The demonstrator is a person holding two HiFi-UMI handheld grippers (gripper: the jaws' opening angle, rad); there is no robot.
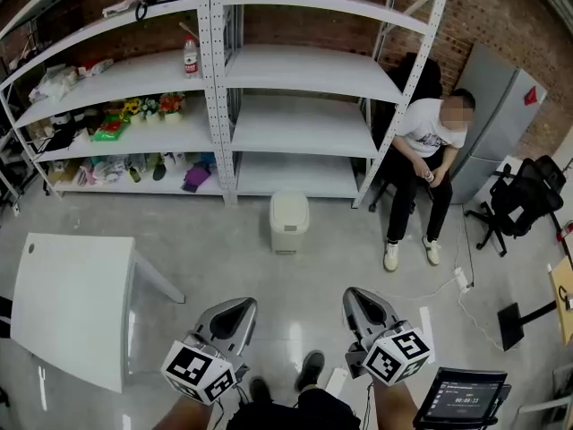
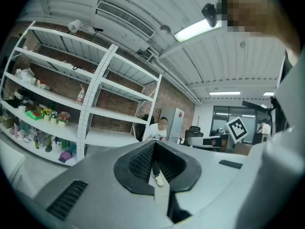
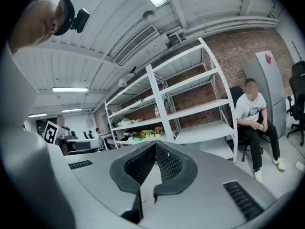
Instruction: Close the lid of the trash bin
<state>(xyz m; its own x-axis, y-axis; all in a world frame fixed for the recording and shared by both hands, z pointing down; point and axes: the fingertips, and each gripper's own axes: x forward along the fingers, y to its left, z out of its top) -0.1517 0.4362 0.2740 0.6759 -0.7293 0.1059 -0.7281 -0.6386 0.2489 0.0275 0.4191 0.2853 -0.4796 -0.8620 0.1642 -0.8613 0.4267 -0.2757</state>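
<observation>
Nearest, at the bottom of the head view, the person's dark shoes (image 1: 311, 368) are standing on the glossy grey floor (image 1: 295, 285). The left gripper (image 1: 236, 306) and the right gripper (image 1: 358, 296) are hovering just in front of them, both pointing away toward the far shelving. In the left gripper view the two ribbed jaws are pressing together at their tips with nothing between them. The right gripper view is showing the same: jaws meeting at the tips and empty.

A dark tablet (image 1: 462, 398) with a lit screen is sitting at the near right. A white table (image 1: 72, 316) is standing at the near left.

Further out, the beige trash bin (image 1: 289, 223) is standing on the floor in the middle, well apart from both grippers and just in front of the shelving. Its lid (image 1: 289, 206) is appearing to lie flat on top.

To the right of the bin, a white power strip (image 1: 462, 280) is lying on the floor. Beyond it, a seated person (image 1: 425, 164) in a white shirt is resting on a chair beside the rack. A black office chair (image 1: 524, 195) and a grey cabinet (image 1: 501, 115) are standing at the far right.

Farthest, white shelving racks (image 1: 215, 88) are lining the brick wall (image 1: 483, 12), with clutter crowding the left shelves and a bottle (image 1: 191, 58) standing upright there.
</observation>
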